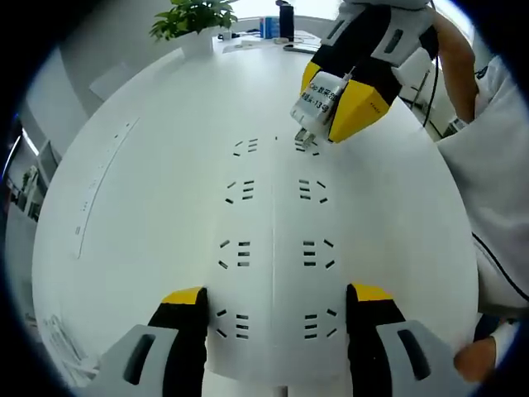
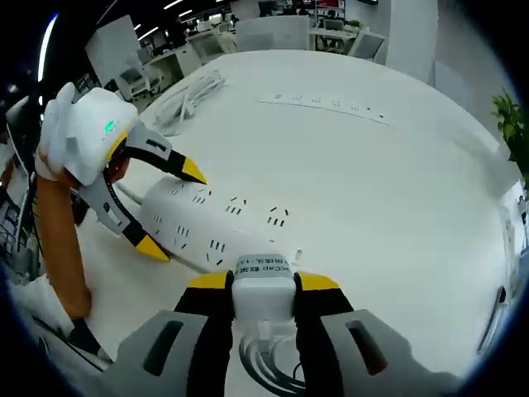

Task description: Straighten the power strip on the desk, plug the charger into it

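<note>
Power strip [image 1: 273,240], white with two rows of sockets, lies on the white desk [image 1: 149,190] and runs away from the left gripper [image 1: 277,318], whose yellow-tipped jaws stand apart on either side of the strip's near end; whether they press its sides cannot be told. At the strip's far end in the left gripper view, the right gripper [image 1: 331,103] holds the white charger [image 1: 318,103], its prongs at or just above a socket there. In the right gripper view, the right gripper [image 2: 263,285] is clamped on the charger [image 2: 263,285] by its sides, a label on its top face and a coiled cable [image 2: 269,364] below it. Just beyond, the power strip [image 2: 207,227] lies slantwise, with the left gripper [image 2: 169,207] straddling its far end. Farther across the desk lie a second, slim power strip [image 2: 326,105] and a bundle of white cable [image 2: 194,95]. A potted plant [image 1: 194,21] stands at the desk's far edge.
</note>
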Demonstrator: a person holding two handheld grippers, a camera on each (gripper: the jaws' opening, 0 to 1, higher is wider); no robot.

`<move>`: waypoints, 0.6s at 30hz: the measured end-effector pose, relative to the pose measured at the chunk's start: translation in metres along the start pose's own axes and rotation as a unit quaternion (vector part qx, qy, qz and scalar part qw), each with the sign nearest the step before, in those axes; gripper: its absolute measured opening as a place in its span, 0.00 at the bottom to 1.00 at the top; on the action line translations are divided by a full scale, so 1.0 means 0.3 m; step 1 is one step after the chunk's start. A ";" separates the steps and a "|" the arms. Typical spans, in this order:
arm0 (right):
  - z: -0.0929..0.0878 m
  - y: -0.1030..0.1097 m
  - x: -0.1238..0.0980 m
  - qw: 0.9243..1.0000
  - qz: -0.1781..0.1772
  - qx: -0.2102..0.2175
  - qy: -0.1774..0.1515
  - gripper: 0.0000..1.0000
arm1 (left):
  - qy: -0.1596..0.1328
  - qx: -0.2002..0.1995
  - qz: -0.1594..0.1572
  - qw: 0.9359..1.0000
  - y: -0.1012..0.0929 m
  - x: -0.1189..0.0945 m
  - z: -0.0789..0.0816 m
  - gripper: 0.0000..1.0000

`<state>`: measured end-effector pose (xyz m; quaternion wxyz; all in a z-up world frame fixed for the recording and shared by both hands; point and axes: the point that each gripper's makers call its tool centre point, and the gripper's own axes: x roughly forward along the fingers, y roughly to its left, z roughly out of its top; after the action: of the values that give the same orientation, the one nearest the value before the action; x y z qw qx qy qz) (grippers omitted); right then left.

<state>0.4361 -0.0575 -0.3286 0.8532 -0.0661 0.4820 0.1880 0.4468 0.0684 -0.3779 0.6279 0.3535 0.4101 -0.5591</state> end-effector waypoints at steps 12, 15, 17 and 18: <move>0.018 -0.023 0.019 0.997 -0.040 0.056 0.043 0.28 | 0.002 -0.001 0.003 1.000 -0.006 0.004 0.006 0.69; 0.040 -0.018 0.028 0.997 -0.048 0.047 0.039 0.28 | 0.002 -0.002 0.004 1.000 -0.008 0.005 0.006 0.69; 0.056 -0.020 0.031 0.997 -0.049 0.044 0.039 0.28 | 0.002 -0.002 0.004 1.000 -0.009 0.005 0.006 0.69; 0.062 -0.022 0.034 0.997 -0.050 0.046 0.040 0.28 | 0.001 -0.002 0.004 1.000 -0.009 0.006 0.006 0.69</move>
<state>0.4583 -0.0555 -0.3278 0.8438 -0.0582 0.5197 0.1201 0.4443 0.0657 -0.3787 0.6301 0.3544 0.4109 -0.5554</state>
